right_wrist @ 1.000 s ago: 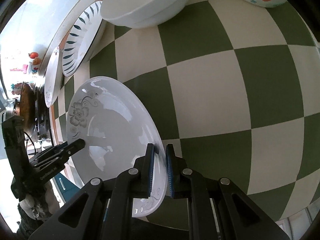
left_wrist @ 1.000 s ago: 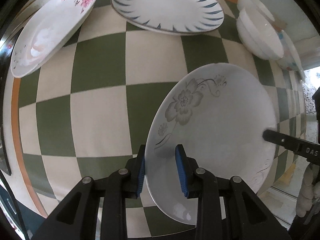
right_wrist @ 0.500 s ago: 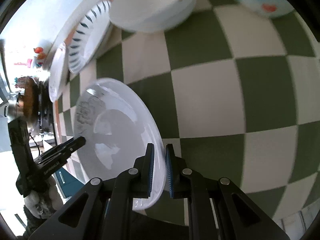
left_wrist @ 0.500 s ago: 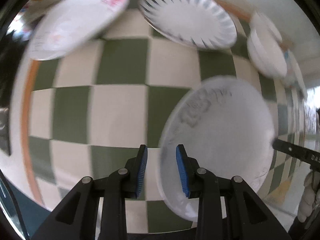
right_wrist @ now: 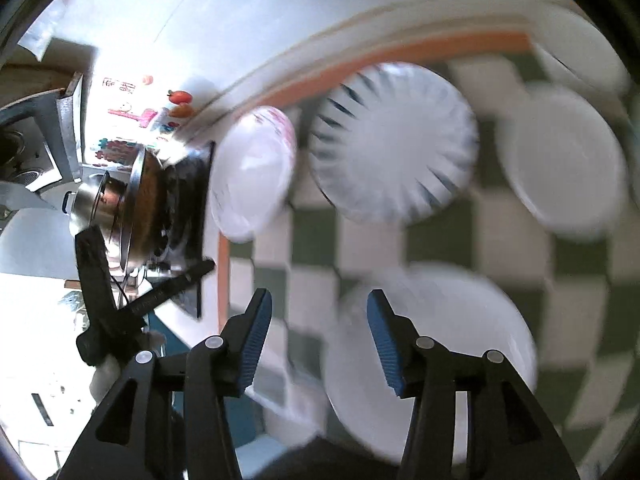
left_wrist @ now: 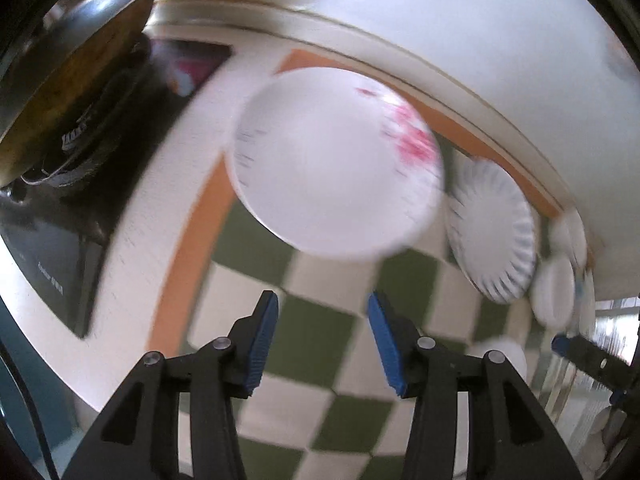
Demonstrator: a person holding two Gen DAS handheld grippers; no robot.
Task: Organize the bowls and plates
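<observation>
I see left gripper just opening, empty | pink-flowered plate above it, mid-frame | right gripper just opening, released | white plate lower right, behind its right finger

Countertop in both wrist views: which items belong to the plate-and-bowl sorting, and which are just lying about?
Job items:
- pink-flowered plate
- blue-striped plate
- plain white plate, lying below the open right fingers
- white bowls

Lying about:
- pan on the stove
- wall stickers
</observation>
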